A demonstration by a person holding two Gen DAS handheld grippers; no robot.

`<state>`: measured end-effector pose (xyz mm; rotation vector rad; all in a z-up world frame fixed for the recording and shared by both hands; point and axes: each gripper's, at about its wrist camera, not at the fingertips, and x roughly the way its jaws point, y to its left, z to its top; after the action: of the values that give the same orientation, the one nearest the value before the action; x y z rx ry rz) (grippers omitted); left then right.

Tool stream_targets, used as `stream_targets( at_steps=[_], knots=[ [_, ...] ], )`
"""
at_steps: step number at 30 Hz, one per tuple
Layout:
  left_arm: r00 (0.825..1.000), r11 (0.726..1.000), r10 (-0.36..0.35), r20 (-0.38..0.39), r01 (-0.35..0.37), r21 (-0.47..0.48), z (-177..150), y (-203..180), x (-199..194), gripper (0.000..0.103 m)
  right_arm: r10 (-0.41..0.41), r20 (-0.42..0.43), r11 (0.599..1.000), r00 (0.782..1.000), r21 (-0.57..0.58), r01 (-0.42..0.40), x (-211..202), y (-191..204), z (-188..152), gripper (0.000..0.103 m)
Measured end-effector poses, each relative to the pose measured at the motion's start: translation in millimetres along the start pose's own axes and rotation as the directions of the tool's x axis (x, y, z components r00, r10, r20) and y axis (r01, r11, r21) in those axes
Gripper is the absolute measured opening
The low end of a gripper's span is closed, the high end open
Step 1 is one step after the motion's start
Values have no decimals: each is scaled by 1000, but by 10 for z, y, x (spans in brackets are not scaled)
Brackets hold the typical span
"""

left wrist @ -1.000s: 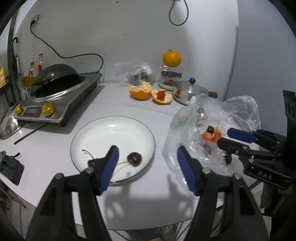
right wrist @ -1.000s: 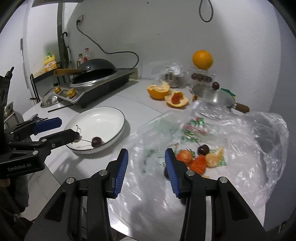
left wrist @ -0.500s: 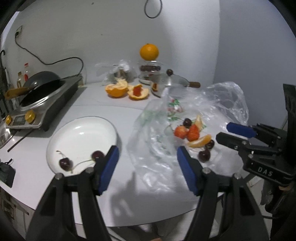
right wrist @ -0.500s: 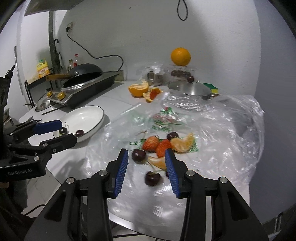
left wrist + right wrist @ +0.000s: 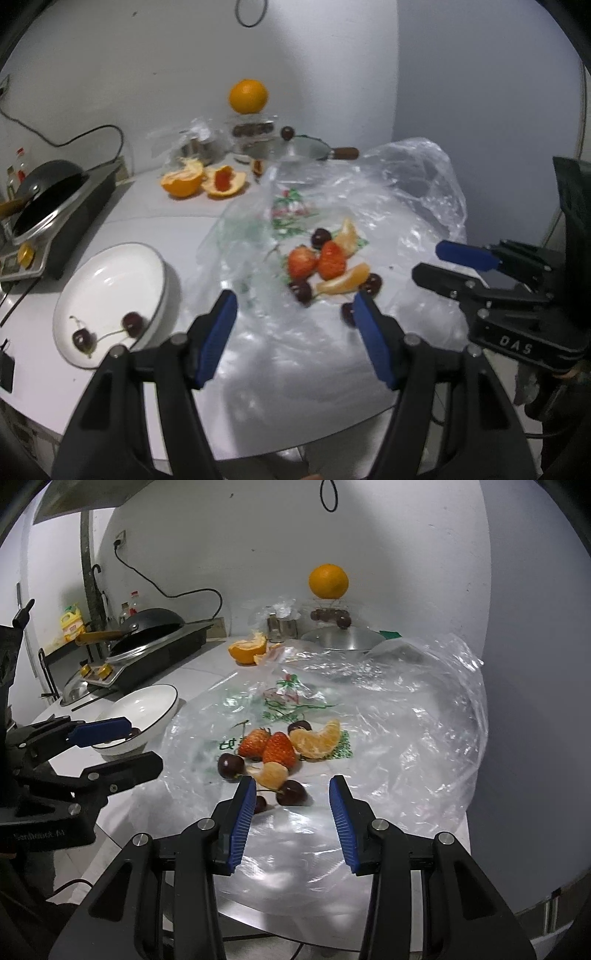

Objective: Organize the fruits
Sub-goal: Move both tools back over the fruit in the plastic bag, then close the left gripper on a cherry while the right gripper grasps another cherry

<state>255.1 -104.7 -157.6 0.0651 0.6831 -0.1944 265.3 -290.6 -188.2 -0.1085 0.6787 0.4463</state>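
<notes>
A clear plastic bag (image 5: 388, 206) (image 5: 406, 709) lies flat on the white table with fruit on it: two strawberries (image 5: 271, 747) (image 5: 317, 260), orange segments (image 5: 317, 740) (image 5: 345, 282) and several dark cherries (image 5: 291, 792) (image 5: 303, 291). A white plate (image 5: 110, 280) (image 5: 147, 705) at the left holds two cherries (image 5: 131, 323). My left gripper (image 5: 295, 321) is open and empty, hovering just in front of the fruit pile. My right gripper (image 5: 291, 812) is open and empty, with a cherry just ahead between its fingers.
A whole orange (image 5: 247, 96) sits on a container at the back wall. A cut orange half and peel (image 5: 201, 181) lie behind the bag. A pot lid (image 5: 299, 149) is at the back. An induction cooker with a black pan (image 5: 48, 199) stands at the left.
Both grippers have swung right, away from the plate and toward the fruit on the bag. The fruit now sits closer in both views. Both grippers stayed open.
</notes>
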Motion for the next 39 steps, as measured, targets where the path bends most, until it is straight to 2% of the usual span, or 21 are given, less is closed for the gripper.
stream_targets(
  at_steps=[6,15,20,29,34,39],
  knots=[
    [999,998,-7,-35,9,60,41,-241,186,67,1,-2,1000,1000,10,-1,21,-148,-7,44],
    [996,996,-24,-84,31,87,32,-418,448,67,11,-12,1000,1000,11,-11,76,-302,-35,44],
    [996,994,-39,-85,47,96,41,-473,518,67,22,-5,1000,1000,7,-22,92,-329,-38,44],
    [989,994,-57,-138,69,84,-6,-458,715,66,56,-9,998,998,-8,-56,201,-340,5,44],
    [986,996,-79,-147,85,34,-2,-394,775,65,62,-16,998,998,-1,-62,253,-375,2,44],
    [982,997,-78,-171,79,-1,16,-344,855,52,69,-23,998,997,7,-68,302,-414,0,44]
  ],
)
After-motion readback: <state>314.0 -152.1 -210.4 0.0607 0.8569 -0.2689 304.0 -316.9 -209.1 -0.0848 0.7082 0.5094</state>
